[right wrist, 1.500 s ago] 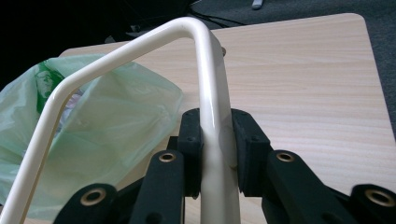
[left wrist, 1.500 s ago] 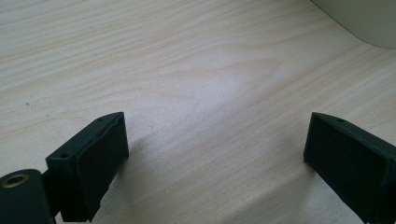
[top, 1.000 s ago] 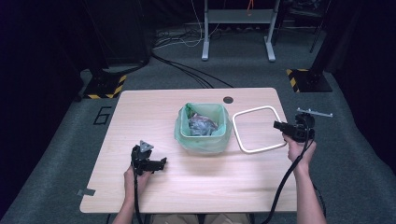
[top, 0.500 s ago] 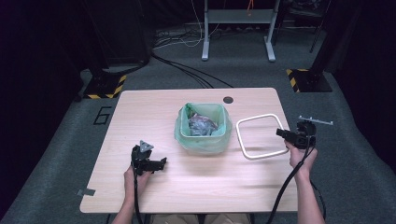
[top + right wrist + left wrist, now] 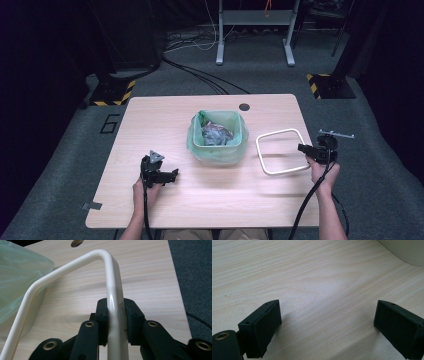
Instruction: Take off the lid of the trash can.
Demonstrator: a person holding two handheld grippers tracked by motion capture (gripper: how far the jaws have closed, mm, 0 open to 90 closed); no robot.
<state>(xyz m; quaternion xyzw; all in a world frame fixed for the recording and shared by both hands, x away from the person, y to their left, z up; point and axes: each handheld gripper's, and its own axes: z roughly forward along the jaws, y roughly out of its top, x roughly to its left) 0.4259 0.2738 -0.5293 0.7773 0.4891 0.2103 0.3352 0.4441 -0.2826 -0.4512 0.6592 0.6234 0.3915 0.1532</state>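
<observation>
One white frame (image 5: 281, 151) in the right gripper (image 5: 304, 148); one bin (image 5: 218, 136); one table (image 5: 165, 120).

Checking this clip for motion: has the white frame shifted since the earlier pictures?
Yes. The white frame, clamped in the right gripper, has come down and toward the person, away from the round table hole, and now lies beside the green-lined bin.

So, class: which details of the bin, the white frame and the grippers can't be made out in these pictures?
- Crumpled contents of the green-bagged bin: too small in the high view.
- White rounded plastic frame: its near end is cut off by the bottom edge in the right gripper view.
- Whether that frame touches the wooden table: unclear.
</observation>
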